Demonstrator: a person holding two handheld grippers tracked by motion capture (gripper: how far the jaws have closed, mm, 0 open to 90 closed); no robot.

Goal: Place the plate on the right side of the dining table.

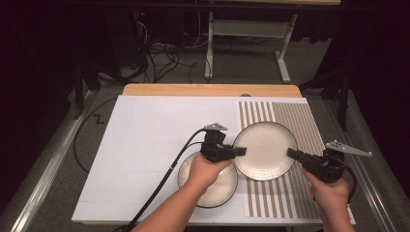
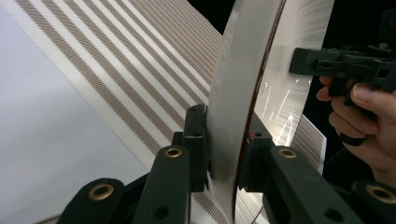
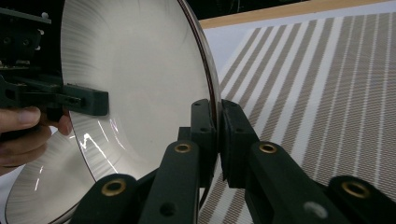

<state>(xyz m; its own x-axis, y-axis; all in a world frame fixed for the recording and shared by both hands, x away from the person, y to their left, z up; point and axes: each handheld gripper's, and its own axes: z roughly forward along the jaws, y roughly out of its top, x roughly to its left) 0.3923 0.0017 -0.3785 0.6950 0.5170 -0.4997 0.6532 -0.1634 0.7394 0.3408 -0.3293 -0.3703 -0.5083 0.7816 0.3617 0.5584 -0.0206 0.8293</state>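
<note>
Two grippers, my left gripper and right gripper, are clamped on opposite rims of the upper plate, held over the striped mat beside the second plate; lifting appears done, placement remains.

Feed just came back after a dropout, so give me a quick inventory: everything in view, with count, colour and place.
held plate: 1, white with a dark rim, over the striped mat, gripped at opposite edges by both grippers
second plate: 1, white with a dark rim, on the table near the front edge, partly under the left hand
striped mat: 1, beige and white stripes, right part of the table
table: 1, white top with a wooden far edge
metal stand: 1, pale grey, on the floor behind the table
left gripper: 1, black, shut on the held plate's left rim
right gripper: 1, black, shut on its right rim
</note>
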